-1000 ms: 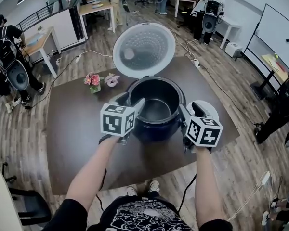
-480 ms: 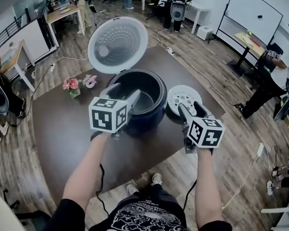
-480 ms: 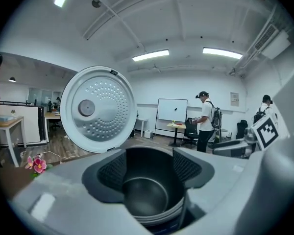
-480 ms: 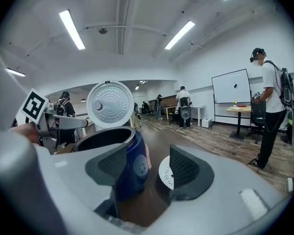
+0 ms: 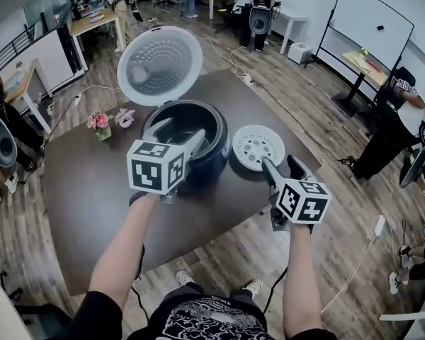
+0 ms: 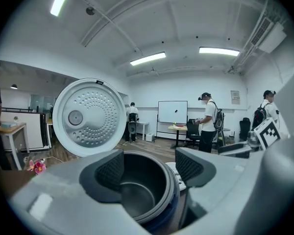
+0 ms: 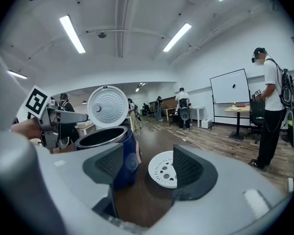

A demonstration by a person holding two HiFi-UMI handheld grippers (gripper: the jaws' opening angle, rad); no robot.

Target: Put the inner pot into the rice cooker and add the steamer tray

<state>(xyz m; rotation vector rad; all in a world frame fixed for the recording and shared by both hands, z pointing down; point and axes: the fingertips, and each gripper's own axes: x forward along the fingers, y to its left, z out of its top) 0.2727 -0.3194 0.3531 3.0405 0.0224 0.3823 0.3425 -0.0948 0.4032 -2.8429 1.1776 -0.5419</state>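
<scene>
The dark blue rice cooker (image 5: 198, 163) stands mid-table with its round lid (image 5: 159, 66) tipped up behind it. The dark inner pot (image 6: 137, 195) sits inside the cooker. A white perforated steamer tray (image 5: 258, 147) lies flat on the table just right of the cooker. My left gripper (image 5: 178, 133) hovers over the cooker's near rim; its jaws have just been opening and stand open with nothing between them. My right gripper (image 5: 280, 163) is at the tray's near edge. It too has just been opening and holds nothing, and the tray (image 7: 162, 169) lies beyond its fingers.
A small vase of pink flowers (image 5: 99, 125) stands left of the cooker on the brown table (image 5: 92, 211). The table's front edge runs just below my forearms. People, desks and a whiteboard (image 5: 372, 27) surround the table at a distance.
Both grippers have drawn back from the cooker's rim with wider jaws. The right one has swung rightward, now facing the steamer tray; the left has lifted a little.
</scene>
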